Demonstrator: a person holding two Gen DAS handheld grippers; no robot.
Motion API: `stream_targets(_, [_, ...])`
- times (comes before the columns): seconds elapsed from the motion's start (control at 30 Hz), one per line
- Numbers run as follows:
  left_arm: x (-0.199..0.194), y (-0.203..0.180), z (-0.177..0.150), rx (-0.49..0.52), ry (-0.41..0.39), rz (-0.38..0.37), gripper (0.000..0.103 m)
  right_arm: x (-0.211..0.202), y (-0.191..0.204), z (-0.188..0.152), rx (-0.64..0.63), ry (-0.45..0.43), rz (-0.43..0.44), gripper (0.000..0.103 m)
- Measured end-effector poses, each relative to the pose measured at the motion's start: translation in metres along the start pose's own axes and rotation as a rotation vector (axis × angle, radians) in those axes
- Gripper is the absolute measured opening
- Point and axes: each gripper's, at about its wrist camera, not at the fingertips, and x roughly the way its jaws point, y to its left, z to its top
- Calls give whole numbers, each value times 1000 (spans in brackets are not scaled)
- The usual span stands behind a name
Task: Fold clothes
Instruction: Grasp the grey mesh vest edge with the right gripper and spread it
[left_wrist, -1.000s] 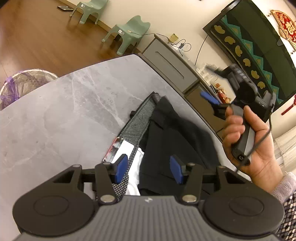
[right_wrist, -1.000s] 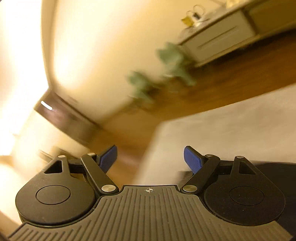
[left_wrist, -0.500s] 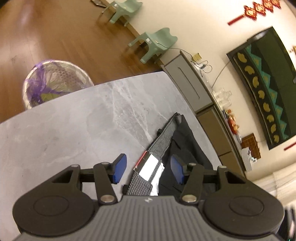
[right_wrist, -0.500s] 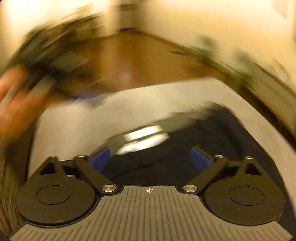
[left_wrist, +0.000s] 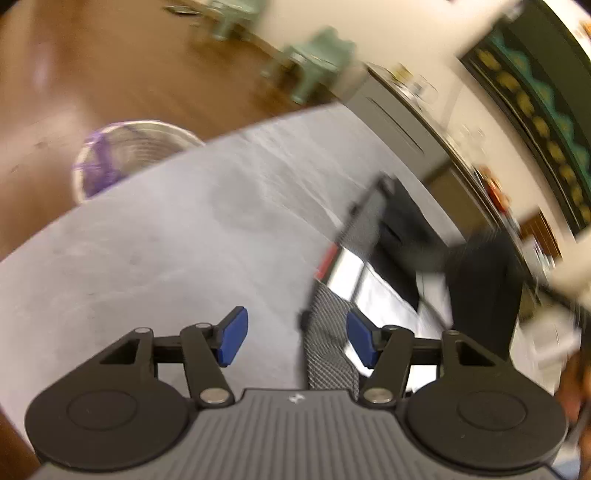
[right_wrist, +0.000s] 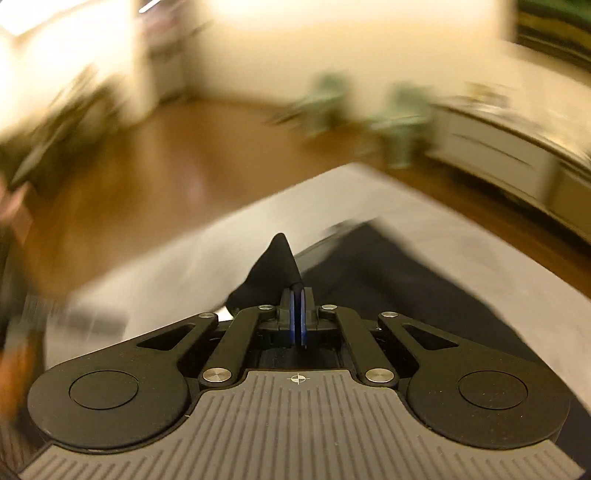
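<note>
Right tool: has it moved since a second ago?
Yes. The right tool first faced the wall and floor beyond the grey marble table; it now sits over the table, its jaws just closed onto a peak of the black garment.

The garment (left_wrist: 402, 236) lies on the table (left_wrist: 166, 240), toward its right side. Beyond the table's far left edge a basket (left_wrist: 125, 147) stands on the floor (left_wrist: 110, 66); two chairs (left_wrist: 317, 59) stand farther back, a cabinet (left_wrist: 399, 118) to their right
</note>
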Motion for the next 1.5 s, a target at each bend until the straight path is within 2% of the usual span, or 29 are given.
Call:
stream_targets(0.07, [2, -17, -6, 105, 21, -27, 60, -2, -21, 4, 113, -43, -61, 1])
stream_targets(0.1, [1, -26, -10, 154, 17, -28, 60, -1, -28, 3, 151, -59, -65, 1])
stream_targets(0.17, [0, -40, -16, 233, 7, -16, 62, 5, -30, -2, 168, -33, 2, 1])
stream_targets(0.27, [4, -39, -14, 204, -8, 32, 63, 29, -1, -23, 6, 121, 66, 8])
stream_targets(0.3, [5, -36, -11, 175, -6, 44, 63, 35, 12, -33, -80, 163, 42, 13])
stream_targets(0.33, [6, -31, -8, 140, -6, 54, 63, 38, 24, -42, -181, 172, -32, 29])
stream_targets(0.37, [6, -26, -5, 104, -9, 63, 63, 34, 33, -49, -262, 151, -105, 39])
stream_targets(0.4, [4, -18, -2, 63, -14, 67, 63, 24, 42, -54, -323, 100, -152, 40])
stream_targets(0.43, [2, -11, 1, 23, -21, 66, 63, 9, 54, -62, -359, 43, -135, 42])
stream_targets(0.53, [-8, 11, 8, -97, -47, 32, 63, -39, 98, -90, -455, -78, 61, 61])
stream_targets(0.6, [-10, 21, 12, -154, -54, 2, 63, -48, 135, -120, -626, -24, 203, 75])
stream_targets(0.63, [-10, 22, 13, -165, -54, -7, 63, -45, 152, -137, -727, 14, 230, 83])
stream_targets(0.67, [-10, 22, 13, -168, -52, -11, 63, -40, 167, -153, -833, 48, 234, 84])
stream_targets(0.73, [-10, 20, 11, -151, -44, -8, 63, -24, 180, -176, -1000, 102, 172, 79])
stream_targets(0.8, [-10, 18, 8, -128, -36, -2, 63, -12, 180, -180, -1043, 144, 137, 76])
stream_targets(0.83, [-9, 17, 8, -122, -34, -1, 63, -11, 175, -172, -1011, 150, 145, 68])
stream_targets(0.93, [-7, 16, 10, -125, -35, -3, 63, -11, 154, -139, -884, 150, 148, 8])
stream_targets(0.97, [-6, 15, 11, -125, -37, -7, 63, -11, 147, -128, -842, 150, 149, 1])
stream_targets(1.1, [-5, 11, 12, -98, -53, -18, 66, -25, 102, -78, -488, 34, 149, 1])
stream_targets(1.17, [-1, 8, 12, -86, -45, -1, 66, -23, 86, -70, -437, 32, 91, 2])
stream_targets(1.2, [1, 9, 13, -86, -40, 8, 66, -22, 86, -74, -451, 53, 103, 7])
stream_targets(1.23, [3, 10, 13, -88, -35, 15, 66, -23, 93, -81, -499, 81, 138, 15])
stream_targets(1.27, [3, 11, 14, -94, -33, 18, 66, -25, 105, -94, -581, 111, 183, 40])
stream_targets(1.3, [3, 13, 14, -99, -35, 17, 66, -26, 118, -109, -694, 121, 204, 52])
stream_targets(1.33, [1, 15, 15, -103, -39, 16, 66, -28, 133, -129, -867, 107, 170, 68])
stream_targets(1.4, [-1, 17, 16, -104, -43, 12, 66, -34, 157, -174, -1245, 94, 30, 68])
stream_targets(1.43, [-2, 18, 16, -107, -44, 9, 66, -32, 161, -190, -1378, 107, -16, 68])
stream_targets(1.47, [-2, 19, 16, -110, -44, 8, 66, -33, 161, -199, -1429, 119, -14, 68])
stream_targets(1.5, [-1, 18, 17, -114, -44, 7, 66, -32, 161, -200, -1422, 122, 8, 68])
